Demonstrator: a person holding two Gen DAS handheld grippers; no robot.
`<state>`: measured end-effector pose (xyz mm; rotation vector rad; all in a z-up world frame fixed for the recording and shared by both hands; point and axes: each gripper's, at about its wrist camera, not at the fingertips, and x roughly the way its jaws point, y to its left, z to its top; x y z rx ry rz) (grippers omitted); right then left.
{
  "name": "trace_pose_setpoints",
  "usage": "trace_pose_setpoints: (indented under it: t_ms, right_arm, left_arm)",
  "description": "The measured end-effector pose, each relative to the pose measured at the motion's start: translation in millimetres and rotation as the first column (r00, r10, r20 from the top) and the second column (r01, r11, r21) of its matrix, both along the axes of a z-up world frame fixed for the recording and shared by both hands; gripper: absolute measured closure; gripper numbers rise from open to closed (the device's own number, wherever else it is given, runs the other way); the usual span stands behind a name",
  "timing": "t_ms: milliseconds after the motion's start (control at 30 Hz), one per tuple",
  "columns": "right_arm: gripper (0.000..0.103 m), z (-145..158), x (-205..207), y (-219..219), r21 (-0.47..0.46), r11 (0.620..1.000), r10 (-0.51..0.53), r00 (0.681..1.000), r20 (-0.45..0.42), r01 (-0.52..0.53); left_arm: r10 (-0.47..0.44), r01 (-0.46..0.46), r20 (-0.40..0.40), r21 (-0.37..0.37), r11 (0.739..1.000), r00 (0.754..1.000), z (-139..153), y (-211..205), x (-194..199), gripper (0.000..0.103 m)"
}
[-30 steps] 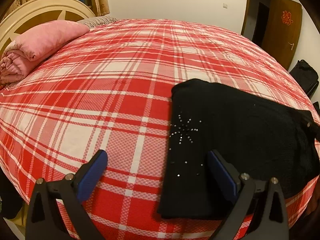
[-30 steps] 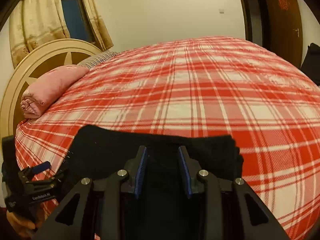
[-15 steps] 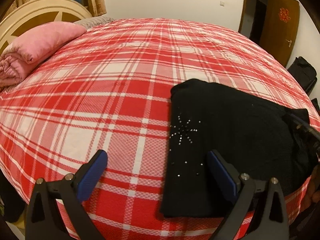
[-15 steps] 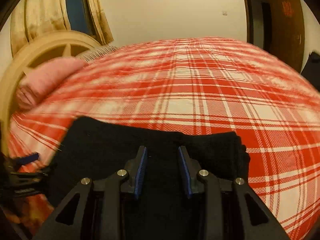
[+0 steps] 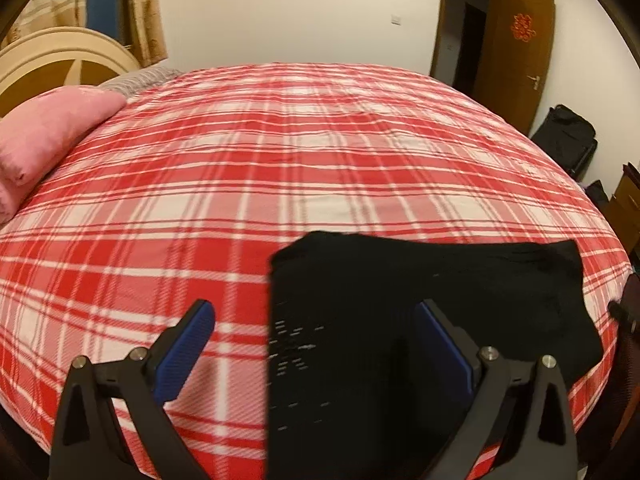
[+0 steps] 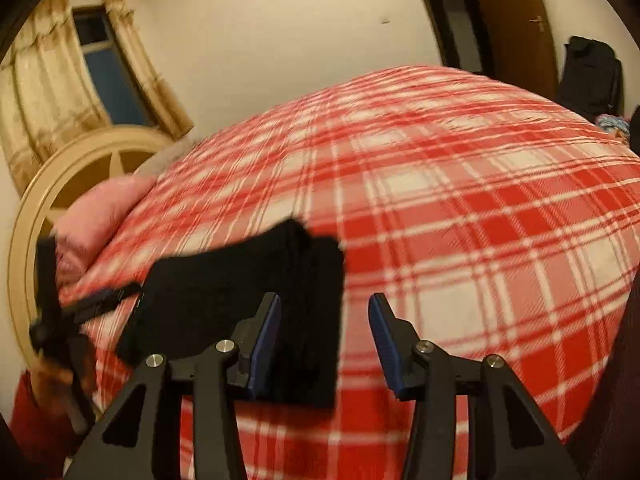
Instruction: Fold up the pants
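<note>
Black gripper [image 5: 314, 328] frames — blue-padded jaws, silver screws

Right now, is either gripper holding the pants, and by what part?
Neither. The left gripper is open above the folded pants; the right gripper is opening, and its fingers pinch no cloth.

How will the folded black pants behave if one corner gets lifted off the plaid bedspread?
The folded black pants would probably go floppy: soft knit-looking cloth, lying flat in layers, so lifting one corner likely undoes the fold. They should drag rather than slide on the plaid bedspread, cloth on cloth. Nothing to roll or tip; the small studs may snag.
</note>
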<state>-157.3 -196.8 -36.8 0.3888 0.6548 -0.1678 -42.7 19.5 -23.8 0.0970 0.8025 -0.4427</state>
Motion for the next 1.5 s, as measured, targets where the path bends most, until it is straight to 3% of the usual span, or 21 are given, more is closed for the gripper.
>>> trace_pose_setpoints:
  t_ms: [100, 333, 467, 567, 700, 800, 900, 967, 1067, 1267, 1333, 1433, 1500]
  right_arm:
    - [0.073, -7, -6, 7, 0.009, 0.999, 0.038, 0.999, -0.013, -0.038]
    - [0.074, -15, -25, 21, 0.034, 0.993, 0.117, 0.993, -0.022, -0.116]
    - [0.074, -14, -27, 24, -0.028, 0.990, 0.138, 0.990, -0.022, -0.139]
    - [0.073, -9, -24, 15, -0.025, 0.985, 0.169, 0.986, 0.006, -0.169]
    - [0.073, -14, -6, 17, -0.051, 0.959, 0.280, 0.960, -0.013, -0.280]
    - [0.073, -19, 5, 15, -0.068, 0.959, 0.274, 0.961, -0.044, -0.277]
    - [0.073, -15, 1, -2, 0.007, 0.973, 0.231, 0.973, 0.018, -0.231]
    - [0.073, -20, 3, -11, 0.055, 0.974, 0.219, 0.976, 0.012, -0.219]
    - [0.070, -27, 9, -8, 0.121, 0.954, 0.274, 0.962, 0.013, -0.274]
    - [0.066, -25, 11, 2, 0.126, 0.930, 0.345, 0.938, 0.019, -0.345]
    - [0.066, -28, 15, 2, 0.109, 0.936, 0.339, 0.941, -0.022, -0.335]
    - [0.066, -36, 16, -4, 0.161, 0.935, 0.323, 0.946, -0.010, -0.317]
    - [0.066, -37, 13, 3, 0.155, 0.926, 0.353, 0.935, -0.027, -0.345]
  left_arm:
    - [-0.040, 0.041, 0.006, -0.008, 0.999, 0.999, 5, -15, -4, 0.001]
    - [-0.241, 0.240, 0.067, 0.023, 0.971, 0.968, 17, -81, -23, 0.001]
    - [-0.314, 0.310, 0.051, 0.069, 0.948, 0.948, 14, -119, -29, 0.001]
    - [-0.342, 0.336, 0.068, 0.086, 0.938, 0.937, 17, -134, -36, 0.001]
    - [-0.345, 0.336, 0.069, 0.116, 0.935, 0.936, 16, -150, -34, 0.001]
    - [-0.336, 0.328, 0.046, 0.126, 0.936, 0.941, 10, -158, -30, 0.001]
    - [-0.341, 0.335, 0.038, 0.114, 0.935, 0.939, 8, -160, -31, 0.001]
    - [-0.346, 0.340, 0.036, 0.118, 0.933, 0.938, 6, -165, -31, 0.001]
    - [-0.343, 0.338, 0.028, 0.113, 0.934, 0.939, 4, -168, -30, 0.001]
    - [-0.333, 0.332, 0.003, 0.090, 0.939, 0.943, 3, -171, -22, 0.000]
    - [-0.330, 0.330, -0.017, 0.076, 0.941, 0.944, 2, -172, -18, 0.000]
    - [-0.324, 0.326, -0.039, 0.066, 0.943, 0.945, 0, -174, -15, 0.000]
    - [-0.319, 0.322, -0.048, 0.059, 0.945, 0.946, -1, -175, -14, 0.000]
